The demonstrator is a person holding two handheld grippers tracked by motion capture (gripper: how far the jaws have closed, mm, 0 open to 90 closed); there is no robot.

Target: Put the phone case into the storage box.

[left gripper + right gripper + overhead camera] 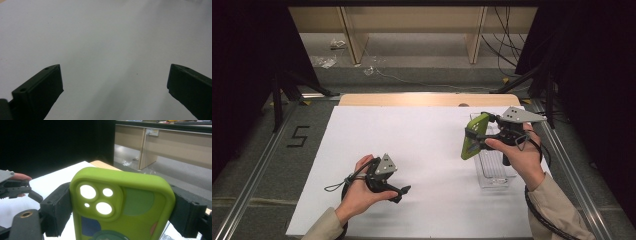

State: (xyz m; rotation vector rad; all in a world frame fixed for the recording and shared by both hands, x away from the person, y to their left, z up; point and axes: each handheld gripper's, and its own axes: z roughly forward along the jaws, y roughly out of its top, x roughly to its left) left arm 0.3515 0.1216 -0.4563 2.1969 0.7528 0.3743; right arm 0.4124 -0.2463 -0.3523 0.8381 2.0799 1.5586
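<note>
A wooden table (422, 99) carries a white sheet (422, 150), with seemingly a clear tray (492, 172) on it

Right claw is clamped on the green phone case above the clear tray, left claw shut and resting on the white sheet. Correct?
Not quite: the left claw is open, as the left gripper view shows, jaws wide apart over the white sheet. The rest holds: the right claw grips the green phone case above the clear tray.

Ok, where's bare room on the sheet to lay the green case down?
The white sheet is bare between the left tongs and the green case, and along its far edge. It is crowded at the right edge, around the clear tray.
</note>
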